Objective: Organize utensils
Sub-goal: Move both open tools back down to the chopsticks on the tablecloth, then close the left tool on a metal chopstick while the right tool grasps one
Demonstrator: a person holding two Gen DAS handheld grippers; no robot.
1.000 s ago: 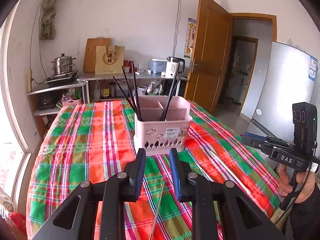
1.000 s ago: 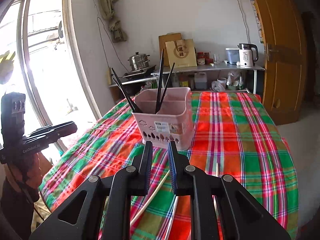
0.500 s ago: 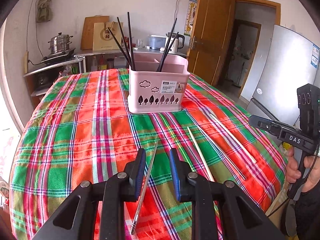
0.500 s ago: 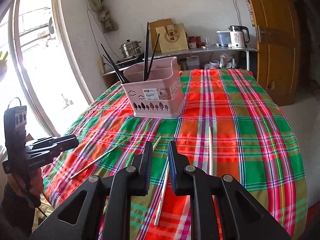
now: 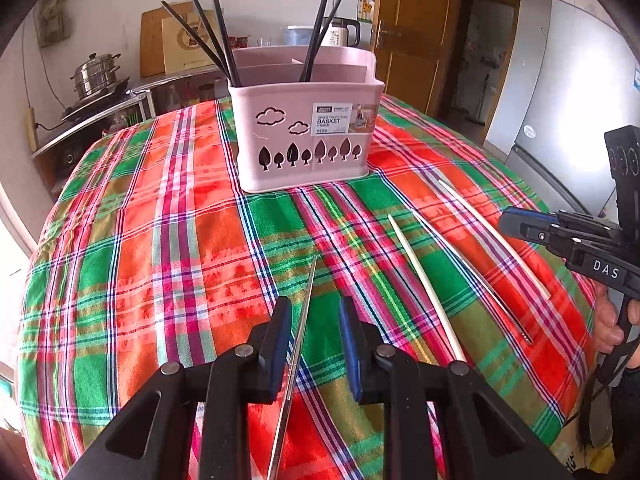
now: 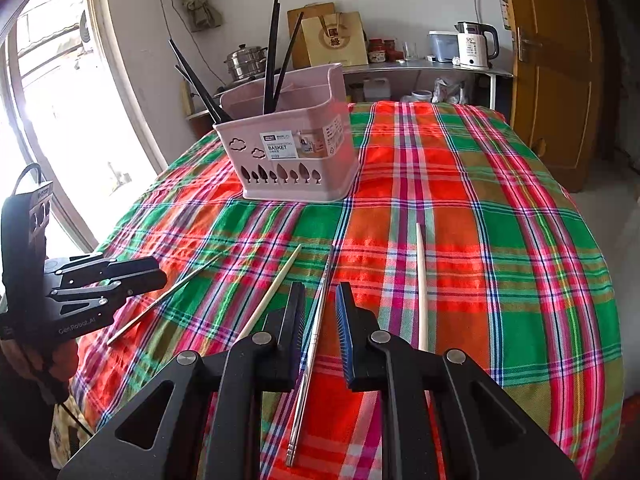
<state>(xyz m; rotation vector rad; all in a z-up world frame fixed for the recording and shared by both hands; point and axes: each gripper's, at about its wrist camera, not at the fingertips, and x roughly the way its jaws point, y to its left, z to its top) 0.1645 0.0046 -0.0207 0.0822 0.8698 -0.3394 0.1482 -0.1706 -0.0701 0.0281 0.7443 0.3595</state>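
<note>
A pink utensil basket stands on the plaid tablecloth and holds several black chopsticks. My left gripper is open, low over a metal chopstick that lies between its fingers. My right gripper is open over another metal chopstick that lies between its fingers. Two pale chopsticks lie on either side of it. In the left wrist view the pale ones and the second metal one lie to the right.
The round table's plaid cloth falls away at the edges. A shelf with a steamer pot and a kettle stands behind. A wooden door and a fridge are to the right.
Both grippers have dropped lower and closer to the table. Each now straddles a metal chopstick. The basket looks nearer and larger.
</note>
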